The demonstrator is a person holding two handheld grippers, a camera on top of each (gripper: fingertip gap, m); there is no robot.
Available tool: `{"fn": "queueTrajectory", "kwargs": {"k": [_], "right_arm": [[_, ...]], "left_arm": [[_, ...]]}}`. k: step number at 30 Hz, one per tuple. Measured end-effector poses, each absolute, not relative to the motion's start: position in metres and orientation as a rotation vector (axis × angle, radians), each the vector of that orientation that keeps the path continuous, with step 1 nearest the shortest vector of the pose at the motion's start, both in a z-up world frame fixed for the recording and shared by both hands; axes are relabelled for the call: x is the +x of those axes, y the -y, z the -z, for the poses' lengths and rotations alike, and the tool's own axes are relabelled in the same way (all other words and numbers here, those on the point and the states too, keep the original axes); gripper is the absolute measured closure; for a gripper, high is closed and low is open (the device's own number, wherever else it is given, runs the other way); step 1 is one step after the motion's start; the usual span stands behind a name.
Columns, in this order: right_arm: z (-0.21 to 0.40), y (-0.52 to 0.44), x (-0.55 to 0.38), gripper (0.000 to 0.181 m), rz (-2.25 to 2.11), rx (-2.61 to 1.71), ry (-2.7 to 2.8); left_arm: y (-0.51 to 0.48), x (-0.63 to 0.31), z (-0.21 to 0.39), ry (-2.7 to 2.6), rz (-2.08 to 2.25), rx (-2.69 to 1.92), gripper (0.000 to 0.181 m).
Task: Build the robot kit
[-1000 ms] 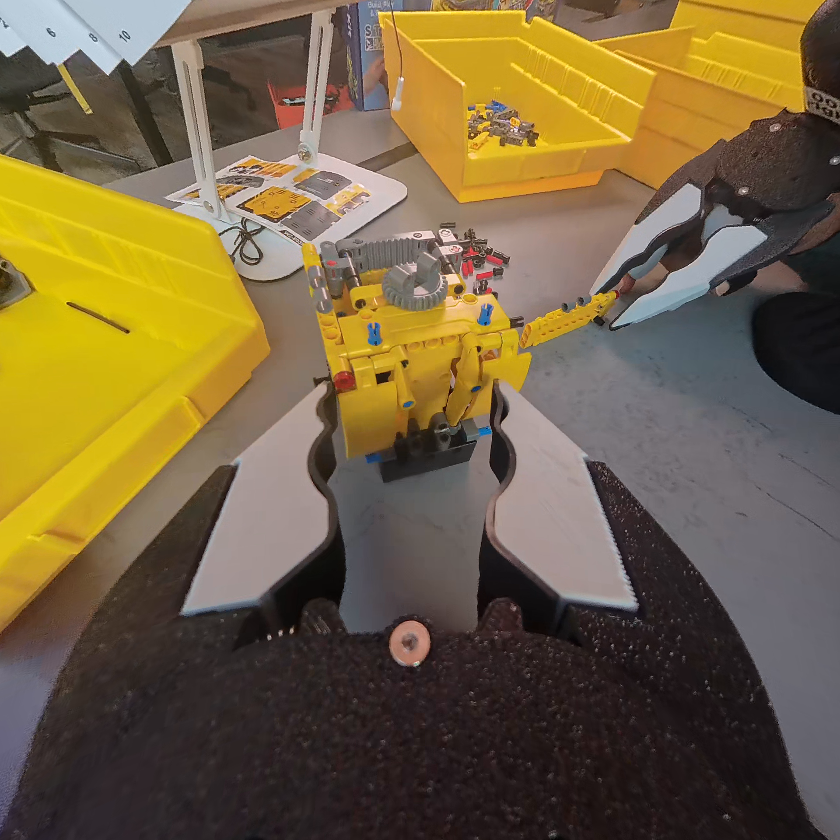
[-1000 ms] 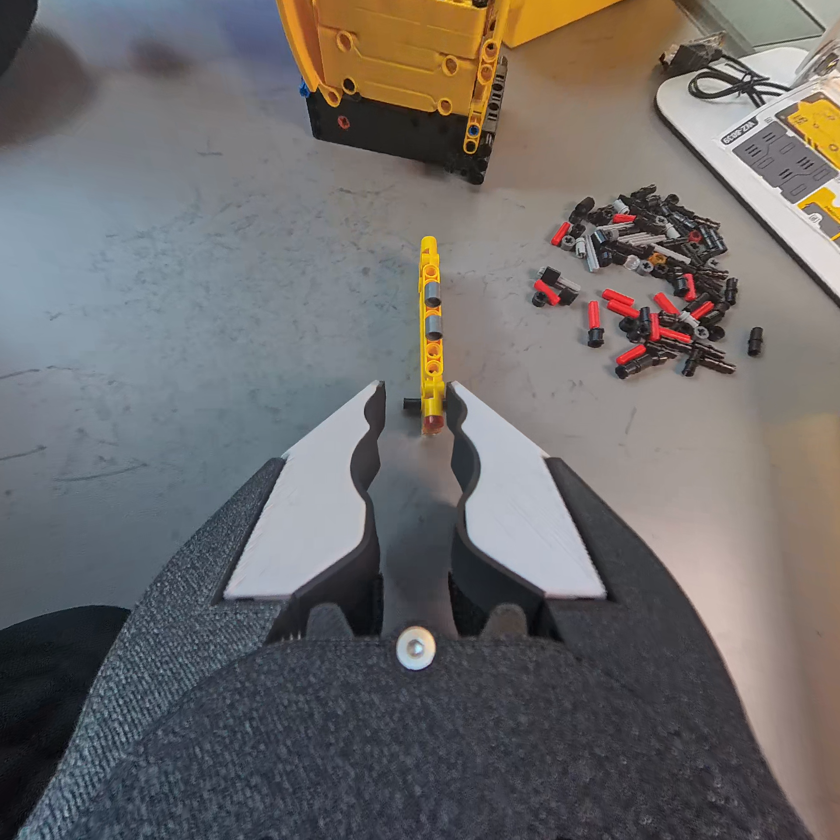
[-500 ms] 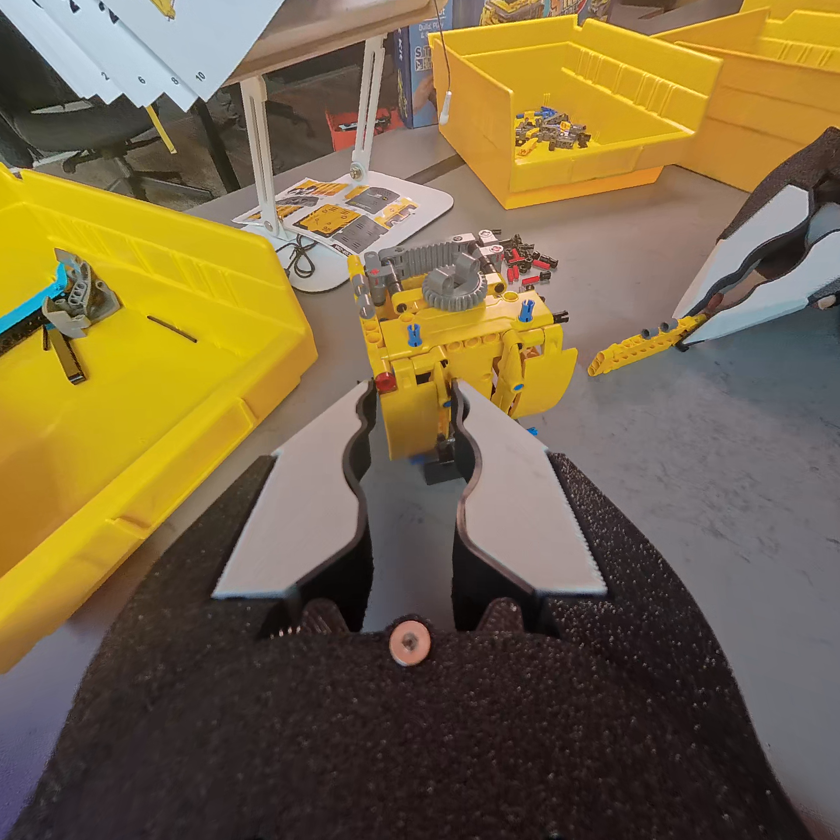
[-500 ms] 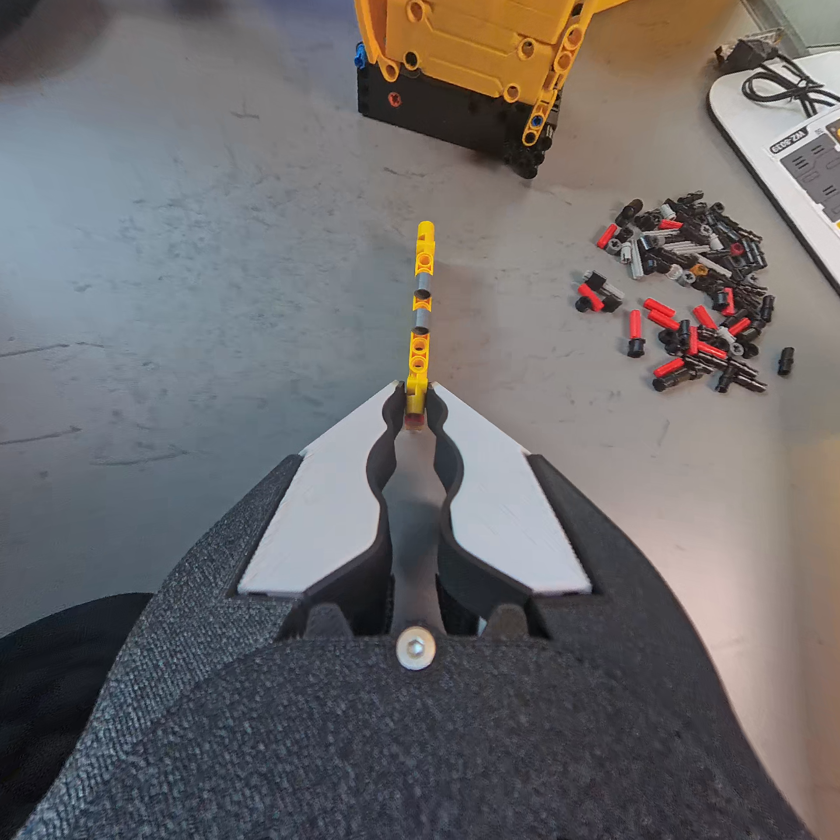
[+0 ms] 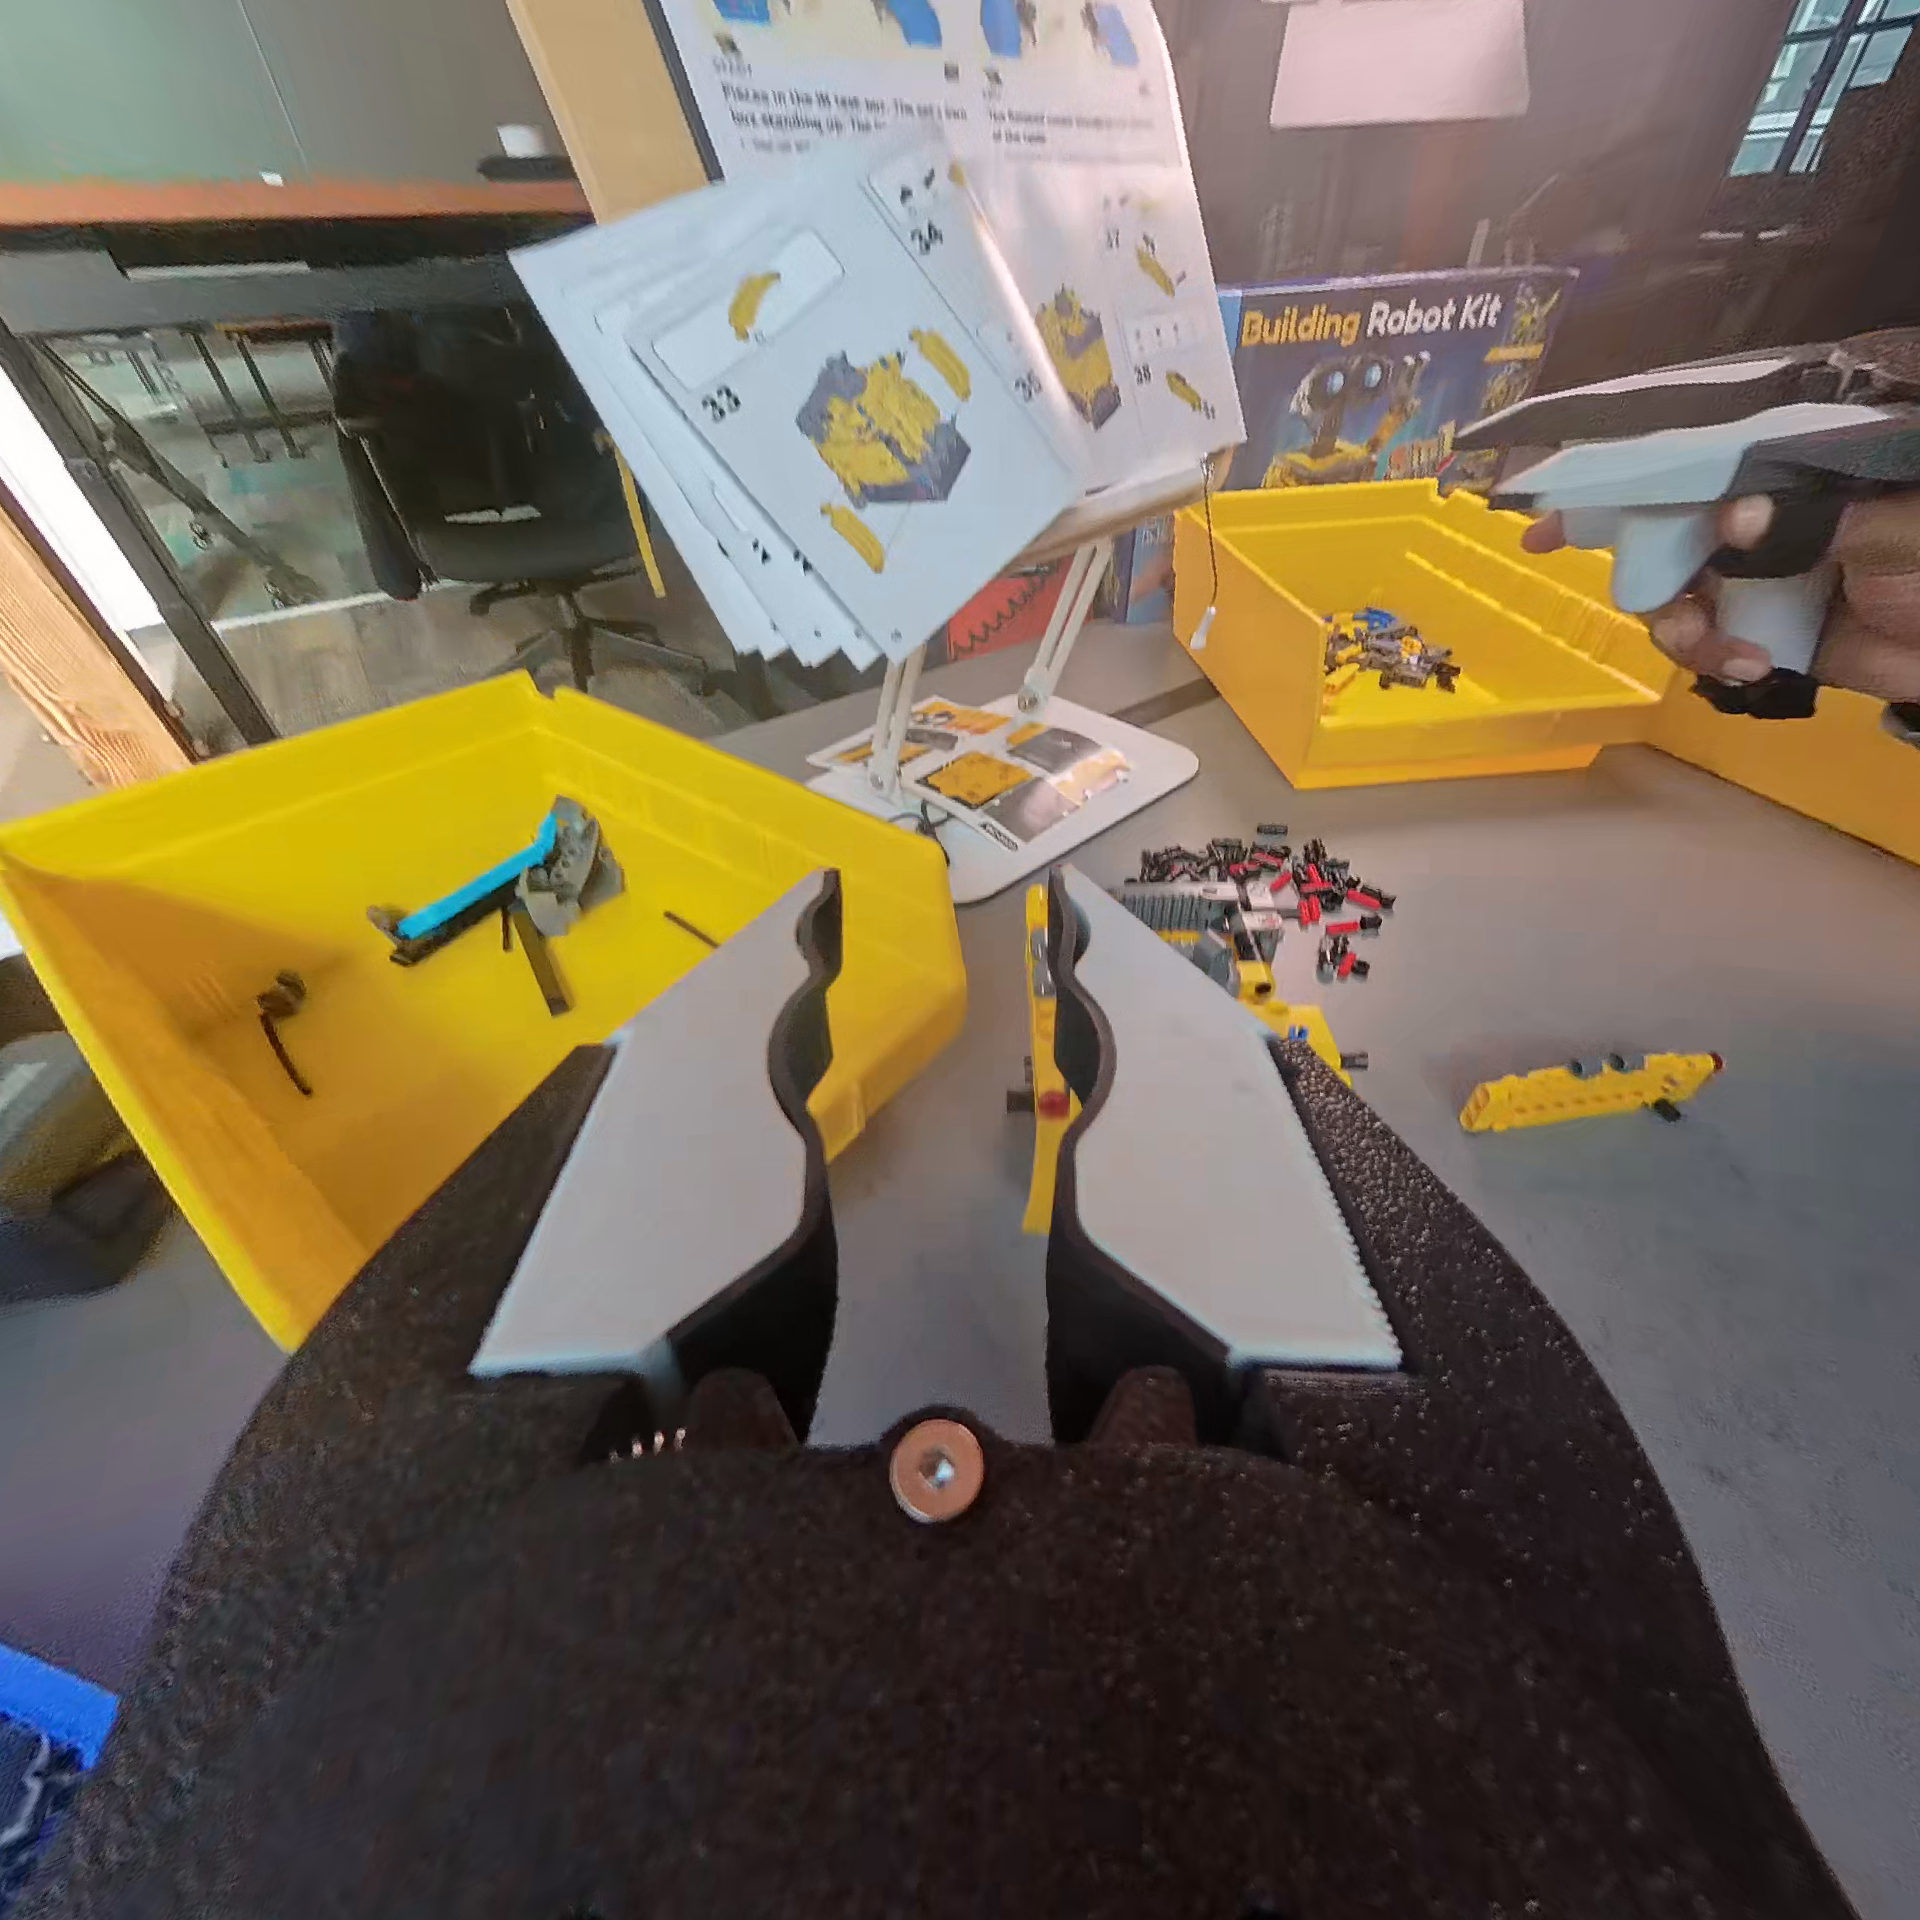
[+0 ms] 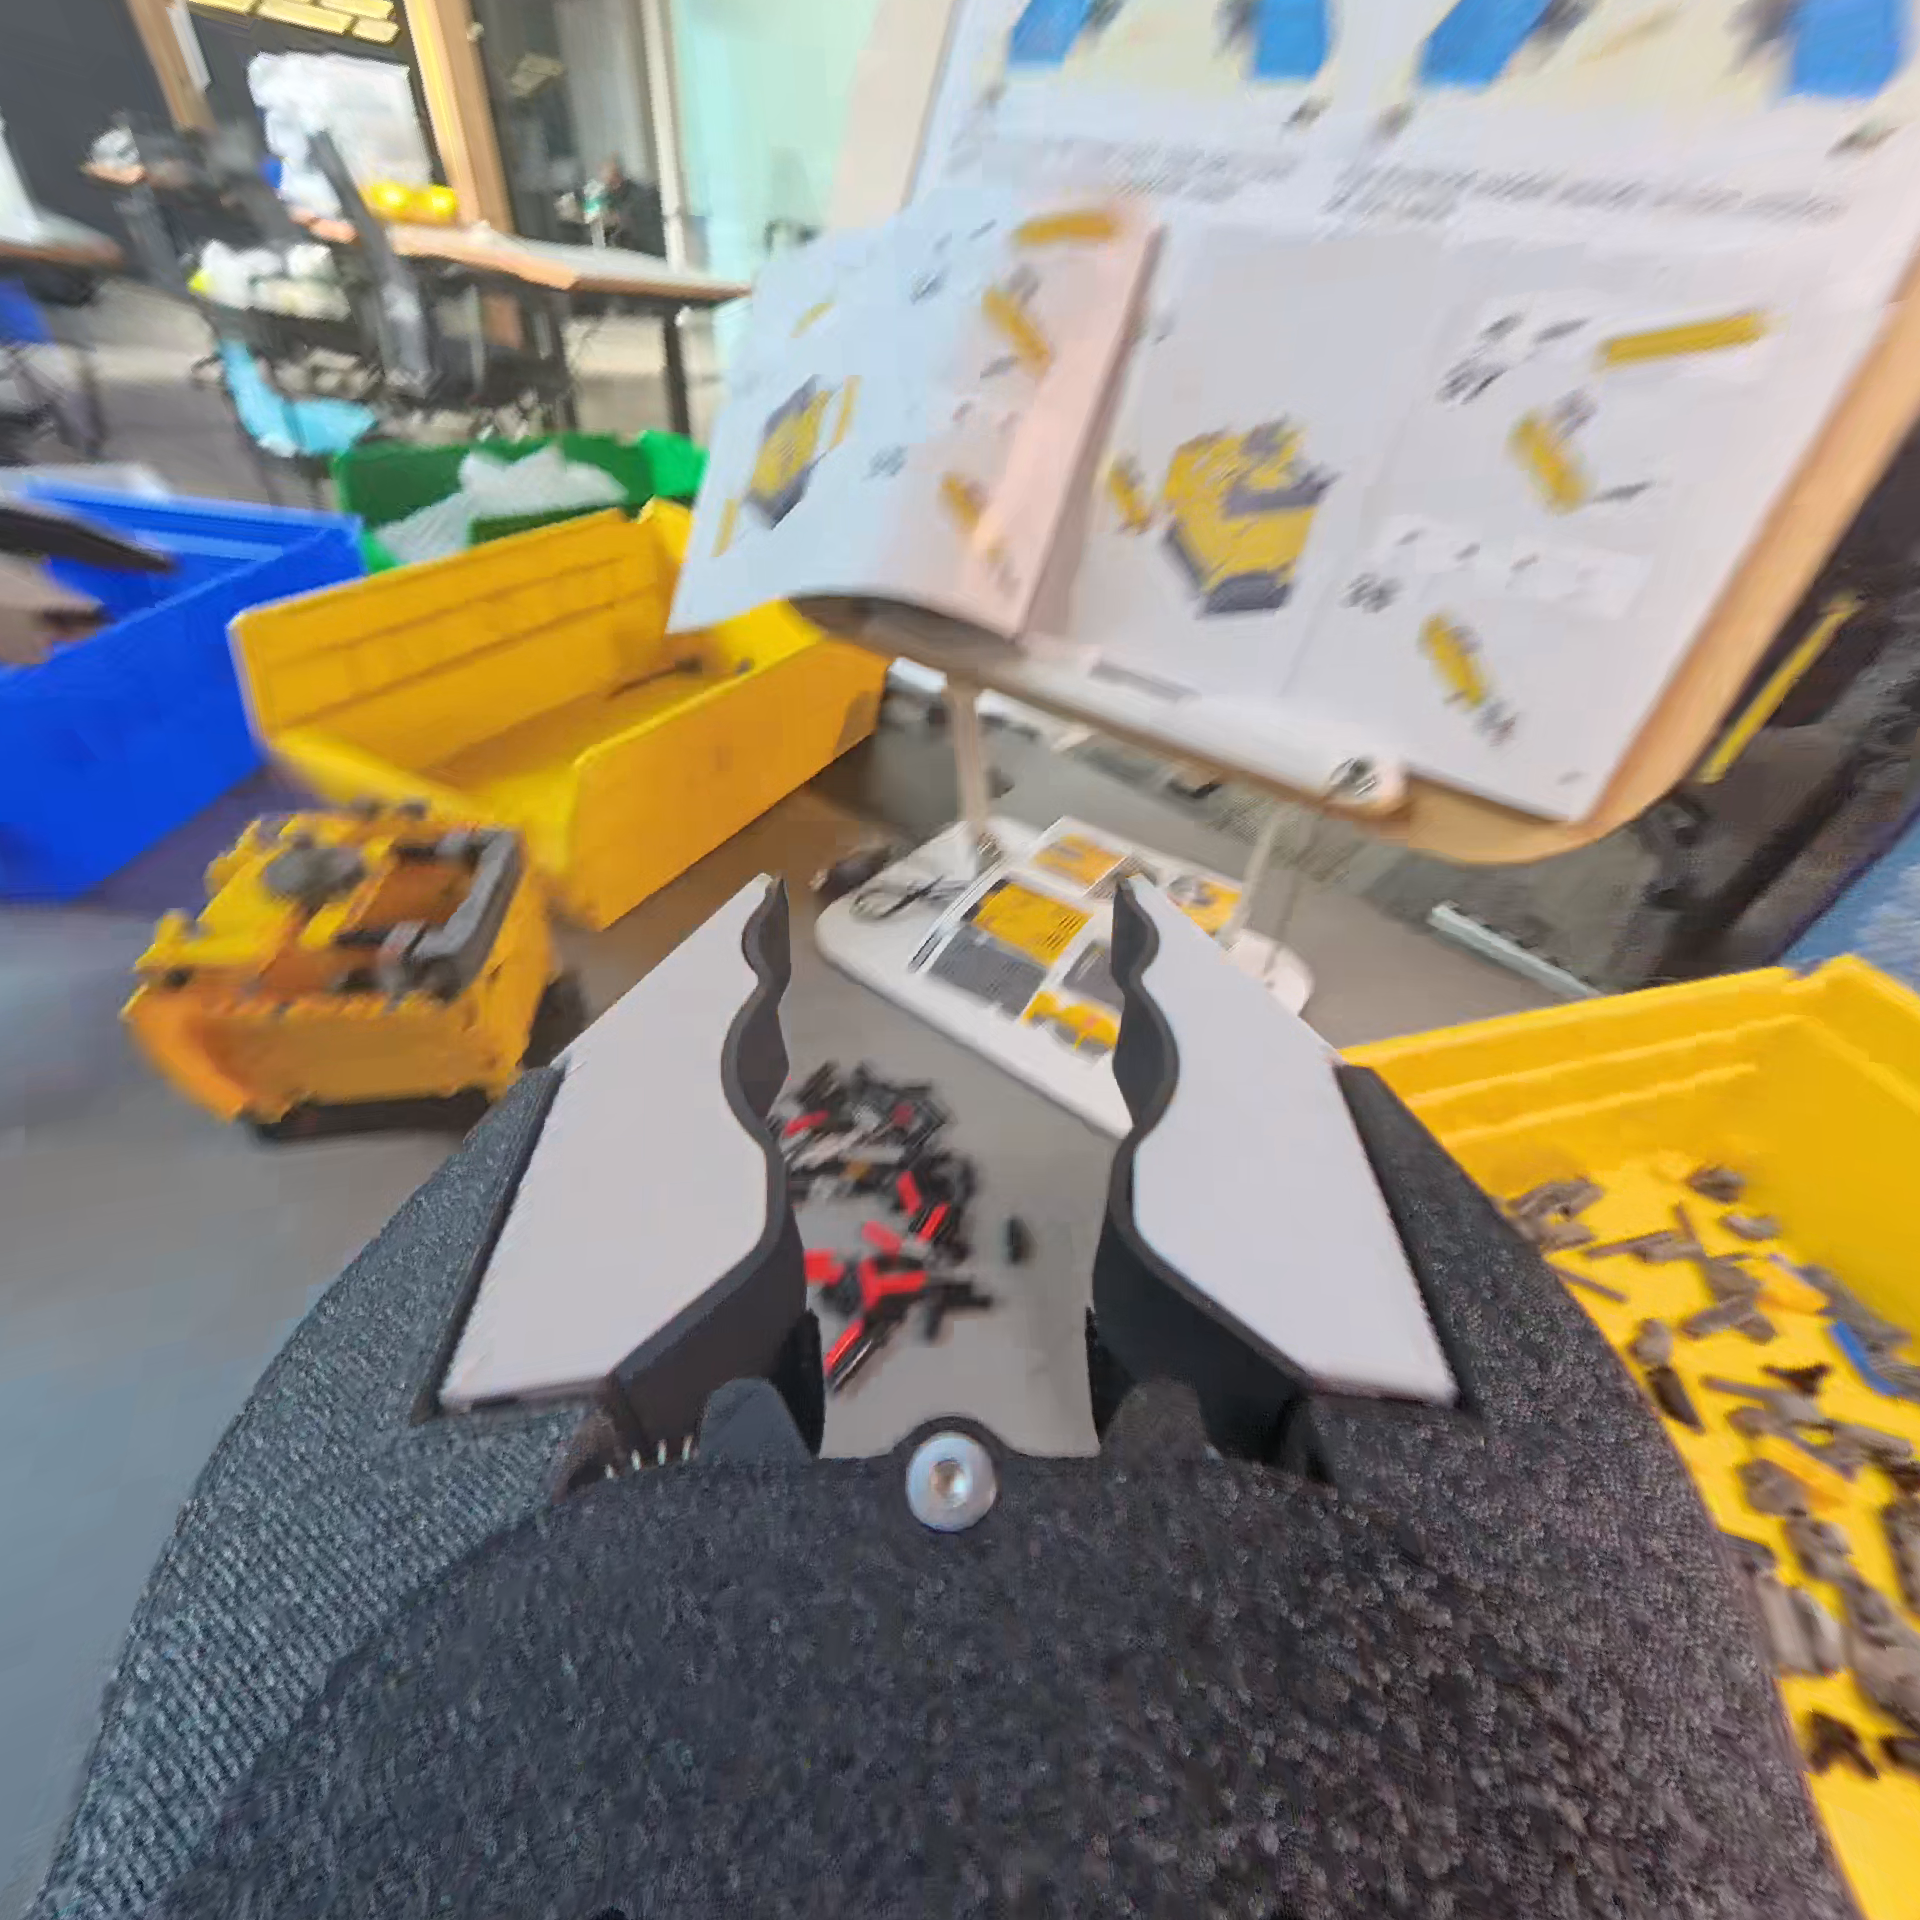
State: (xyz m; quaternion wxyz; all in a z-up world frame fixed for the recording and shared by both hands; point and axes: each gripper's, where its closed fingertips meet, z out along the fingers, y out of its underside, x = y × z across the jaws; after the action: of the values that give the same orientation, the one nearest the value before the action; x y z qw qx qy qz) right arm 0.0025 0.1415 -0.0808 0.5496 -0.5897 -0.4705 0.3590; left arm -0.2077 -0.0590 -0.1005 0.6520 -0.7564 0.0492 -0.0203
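Grey table (image 5: 1558,1403): yellow bins (image 5: 312,1091), manual stand (image 5: 1039,748). Left gripper (image 5: 940,904), fingers spread, empty, beside yellow model (image 6: 343,966). Right gripper (image 6: 945,914), fingers spread, empty, raised above pin pile (image 6: 883,1195). Yellow beam (image 5: 1579,1091) lies loose on table.

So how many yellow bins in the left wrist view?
3: near bin left of the tool, back bin holding parts, third bin cut off at right edge; others may be hidden.
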Motion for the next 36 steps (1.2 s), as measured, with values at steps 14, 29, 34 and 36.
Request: {"fn": "queueTrajectory", "kwargs": {"k": [14,29,34,36], "right_arm": [[0.035,-0.321,-0.088,0.060,-0.441,-1.390,0.839],[0.038,-0.309,-0.080,0.074,-0.474,-1.299,0.864],[0.040,-0.319,-0.088,0.062,-0.425,-1.334,0.913],[0.040,-0.315,-0.089,0.069,-0.424,-1.317,0.915]], "left_arm": [[-0.157,-0.187,0.060,-0.318,-0.377,-1.905,0.130],[-0.164,-0.242,0.066,-0.336,-0.657,-1.786,0.142],[-0.161,-0.244,0.070,-0.321,-0.645,-1.781,0.143],[-0.160,-0.244,0.070,-0.317,-0.630,-1.773,0.143]]}}
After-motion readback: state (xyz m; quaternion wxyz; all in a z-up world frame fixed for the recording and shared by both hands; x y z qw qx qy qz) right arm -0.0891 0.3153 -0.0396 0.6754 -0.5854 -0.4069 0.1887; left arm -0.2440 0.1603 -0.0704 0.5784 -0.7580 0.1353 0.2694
